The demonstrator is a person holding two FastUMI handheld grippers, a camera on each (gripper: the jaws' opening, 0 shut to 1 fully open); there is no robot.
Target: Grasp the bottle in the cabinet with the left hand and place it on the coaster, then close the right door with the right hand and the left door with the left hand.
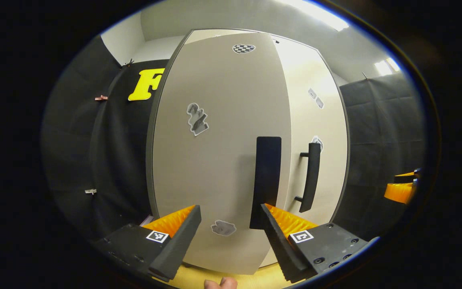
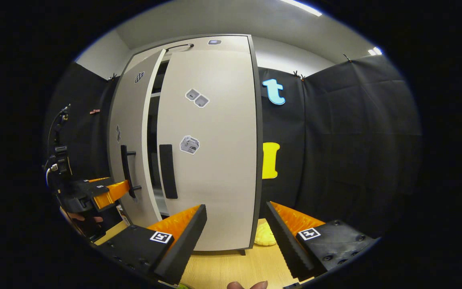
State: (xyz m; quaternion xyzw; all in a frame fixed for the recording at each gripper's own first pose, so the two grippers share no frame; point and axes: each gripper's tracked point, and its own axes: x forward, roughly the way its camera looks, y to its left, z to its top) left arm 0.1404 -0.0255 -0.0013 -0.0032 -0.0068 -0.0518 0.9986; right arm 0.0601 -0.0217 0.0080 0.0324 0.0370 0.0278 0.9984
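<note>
The cabinet's left door (image 1: 215, 140) stands close in front of my left gripper (image 1: 231, 241), which is open and holds nothing. This door's black handle (image 1: 267, 180) lies just above the right finger. Seen from the right gripper view, the left door (image 2: 128, 140) is ajar, with a dark gap (image 2: 152, 140) showing shelves. The right door (image 2: 211, 152) looks shut or nearly so. My left gripper (image 2: 108, 188) is beside the left door's handle (image 2: 126, 170). My right gripper (image 2: 235, 237) is open and empty, back from the right door.
A pale yellow knobbly thing (image 2: 265, 235) lies on the wooden table (image 2: 223, 265) by the cabinet's right foot. My right gripper (image 1: 401, 188) shows at the far right edge. Black cloth walls stand on both sides. A person's fingertips (image 2: 247, 285) show at the bottom.
</note>
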